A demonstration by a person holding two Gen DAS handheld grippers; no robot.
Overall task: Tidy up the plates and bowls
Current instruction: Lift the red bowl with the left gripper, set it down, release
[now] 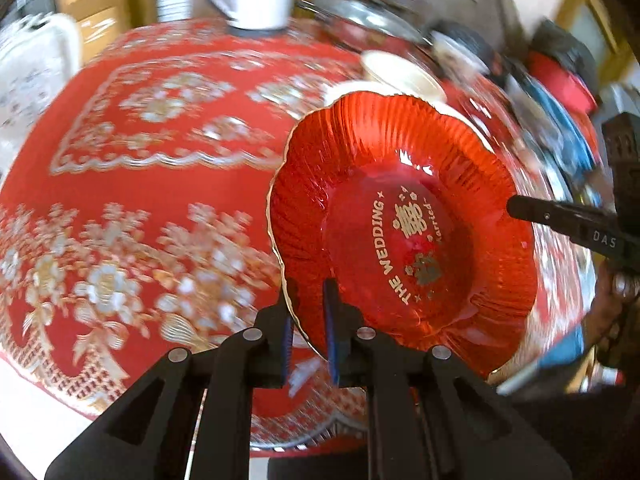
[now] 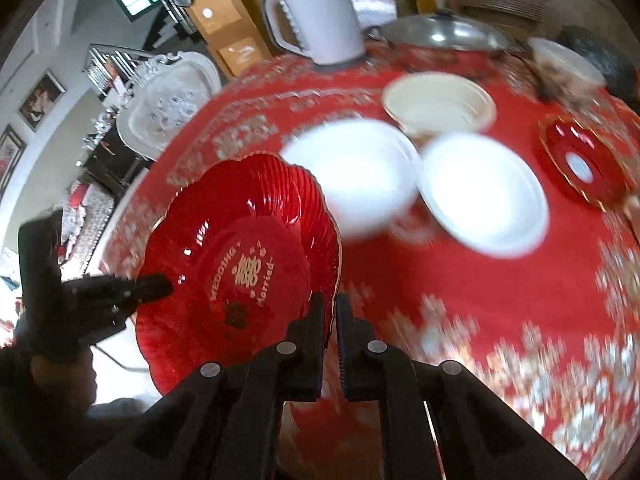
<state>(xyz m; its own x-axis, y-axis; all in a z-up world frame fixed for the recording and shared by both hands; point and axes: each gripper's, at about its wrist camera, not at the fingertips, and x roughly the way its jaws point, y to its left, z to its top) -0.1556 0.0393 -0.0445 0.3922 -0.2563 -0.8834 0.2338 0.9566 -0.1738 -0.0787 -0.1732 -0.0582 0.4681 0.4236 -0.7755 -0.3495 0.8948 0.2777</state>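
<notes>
Both jaws clamped on red plate (image 1: 404, 232) rim: left gripper (image 1: 310, 320) near-left edge, right gripper (image 2: 329, 332) right edge; tablecloth (image 1: 140, 168) beneath.

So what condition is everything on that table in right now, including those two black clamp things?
Red plate: lifted, tilted, gripped at opposite rim edges.
Left gripper: shut on the plate's rim.
Right gripper: shut on the plate's rim.
White bowls: upright, empty, on the tablecloth.
Cream bowl: upright.
Pot lid: on its pot.
Small red plate: lying flat.

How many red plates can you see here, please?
2: the scalloped red wedding plate gripped by both grippers, and a gold-rimmed red plate on the table's far right. Others may be hidden.
</notes>
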